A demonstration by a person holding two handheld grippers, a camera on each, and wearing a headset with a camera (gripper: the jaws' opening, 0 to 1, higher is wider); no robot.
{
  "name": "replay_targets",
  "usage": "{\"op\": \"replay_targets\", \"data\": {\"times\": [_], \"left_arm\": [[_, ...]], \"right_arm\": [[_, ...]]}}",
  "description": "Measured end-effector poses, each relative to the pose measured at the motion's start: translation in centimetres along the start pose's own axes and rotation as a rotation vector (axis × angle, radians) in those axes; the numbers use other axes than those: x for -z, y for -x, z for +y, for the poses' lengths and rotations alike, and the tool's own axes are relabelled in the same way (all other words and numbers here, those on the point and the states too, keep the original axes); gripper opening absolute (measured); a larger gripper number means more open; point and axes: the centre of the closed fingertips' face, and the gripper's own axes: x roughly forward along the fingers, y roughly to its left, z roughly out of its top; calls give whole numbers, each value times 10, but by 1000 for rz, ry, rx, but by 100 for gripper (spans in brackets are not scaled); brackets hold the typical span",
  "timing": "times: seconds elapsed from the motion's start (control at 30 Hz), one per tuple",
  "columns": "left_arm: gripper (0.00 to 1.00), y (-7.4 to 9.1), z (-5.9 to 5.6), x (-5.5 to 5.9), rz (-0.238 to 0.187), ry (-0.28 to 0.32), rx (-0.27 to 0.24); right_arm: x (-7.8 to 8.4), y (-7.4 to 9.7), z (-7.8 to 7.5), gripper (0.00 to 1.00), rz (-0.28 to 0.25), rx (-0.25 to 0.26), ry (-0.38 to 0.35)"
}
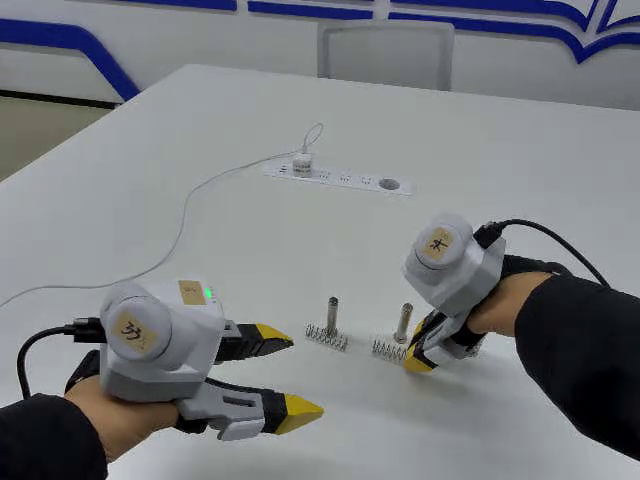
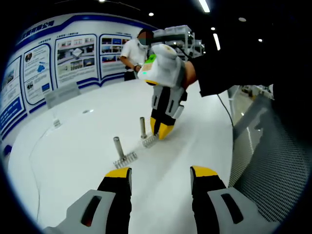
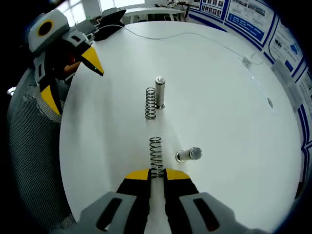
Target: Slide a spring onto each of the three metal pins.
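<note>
**A:** What stands on the white table (image 1: 130, 170)?

**B:** Two metal pins, both upright and both bare. The left pin (image 1: 332, 312) and the right pin (image 1: 404, 322) stand near each other, between the two grippers. A spring lies flat on the table at the foot of each: the left spring (image 1: 326, 337) just beside the left pin, the right spring (image 1: 388, 349) just beside the right pin.

**A:** How do the jaws of the right gripper (image 1: 418, 362) stand?

**B:** Brought together on the near end of the right spring (image 3: 155, 155), as the right gripper view shows. The rest of the spring reaches forward from the yellow tips, with the right pin (image 3: 189, 154) just to its side. Beyond lie the left spring (image 3: 150, 103) and the left pin (image 3: 160, 92).

**A:** And the left gripper (image 1: 295, 375)?

**B:** Its jaws are apart and hold nothing. It hovers over bare table, short of the left pin (image 2: 118, 146) and the left spring (image 2: 125, 159). In its own view the right gripper (image 2: 163, 129) points down at the right spring (image 2: 148, 141), beside the right pin (image 2: 143, 127).

**A:** What else is in the field?

**B:** A power strip (image 1: 340, 178) farther back on the table, with a thin cable (image 1: 180, 230) trailing off to the left, and a chair (image 1: 385, 55) at the far edge.
</note>
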Motion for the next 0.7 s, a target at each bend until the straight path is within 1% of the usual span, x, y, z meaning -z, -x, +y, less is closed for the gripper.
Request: {"op": "replay_targets", "data": {"times": [0.13,0.33,0.5,0.7], "left_arm": [[48,-5,-2,-1,12,-20,16],[45,-13,-3,-6,26,-59,40],[41,-16,-3,-12,19,-78,50],[37,-20,-5,-15,18,-89,64]], "right_arm": [[-2,9,10,11,1,-31,28],[-10,24,30,11,4,-80,83],[-17,31,42,11,4,-101,123],[-28,37,52,11,-8,-113,167]]}}
